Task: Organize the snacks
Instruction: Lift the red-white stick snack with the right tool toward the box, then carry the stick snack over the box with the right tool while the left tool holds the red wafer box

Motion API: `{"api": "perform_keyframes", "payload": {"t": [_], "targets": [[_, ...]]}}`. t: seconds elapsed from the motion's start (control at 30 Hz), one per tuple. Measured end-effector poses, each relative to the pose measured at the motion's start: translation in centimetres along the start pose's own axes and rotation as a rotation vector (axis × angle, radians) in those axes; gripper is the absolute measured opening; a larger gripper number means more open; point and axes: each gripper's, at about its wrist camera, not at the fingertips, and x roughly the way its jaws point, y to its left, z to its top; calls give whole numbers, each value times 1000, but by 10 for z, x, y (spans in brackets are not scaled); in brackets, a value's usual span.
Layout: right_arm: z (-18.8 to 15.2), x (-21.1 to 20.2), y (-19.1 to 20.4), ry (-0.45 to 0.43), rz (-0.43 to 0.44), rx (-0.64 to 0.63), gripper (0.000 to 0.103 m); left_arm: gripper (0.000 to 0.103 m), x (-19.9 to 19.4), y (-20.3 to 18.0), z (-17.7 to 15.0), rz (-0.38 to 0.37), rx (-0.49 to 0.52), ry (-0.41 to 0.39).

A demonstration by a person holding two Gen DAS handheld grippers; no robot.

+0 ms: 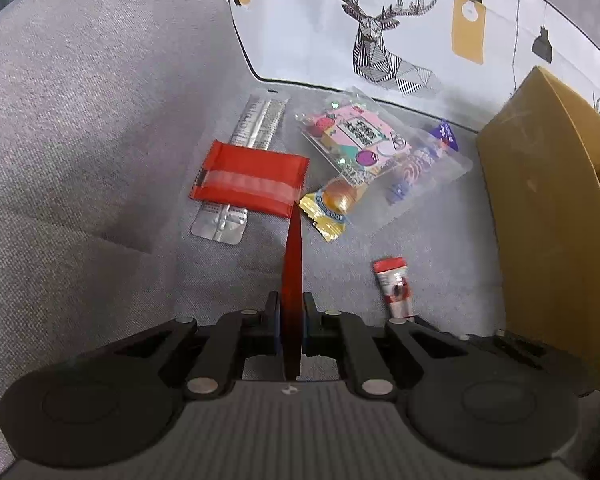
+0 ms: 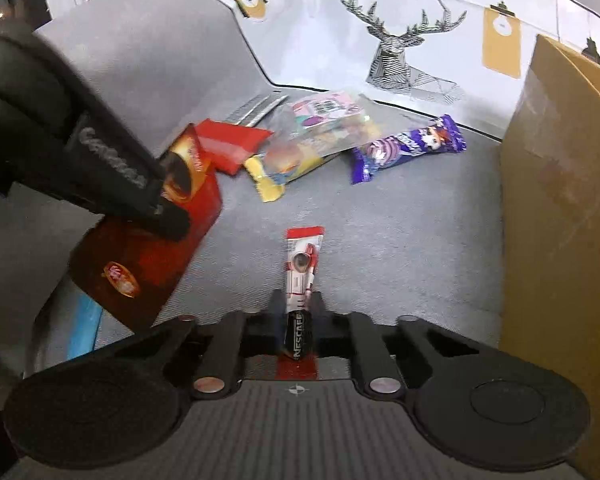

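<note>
My left gripper is shut on a flat dark red packet, seen edge-on; in the right wrist view the same packet hangs from the left gripper above the grey sofa seat. My right gripper is shut on a red and white Nescafe stick, which also shows in the left wrist view. On the seat lie a red wrapper, a silver sachet, a clear bag of sweets, a yellow sweet packet and a purple bar.
A brown cardboard box stands at the right, also in the right wrist view. A white cushion with a deer print leans at the back. The grey sofa arm rises at the left.
</note>
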Motion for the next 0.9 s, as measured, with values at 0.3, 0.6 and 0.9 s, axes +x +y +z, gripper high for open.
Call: {"api": "perform_keyframes", "payload": {"t": [0.3,0.6,0.9], "targets": [[13,-48,-15,-193,34,58,11,9,-29,4,5,57,-49,-170],[21,-100,-30,-425,37,17,12,9,-67,-6,11,69,-43,-393],[20,-128,-60,-505,21,48,12,9,-73,-30,14,55,-23,-440]]}}
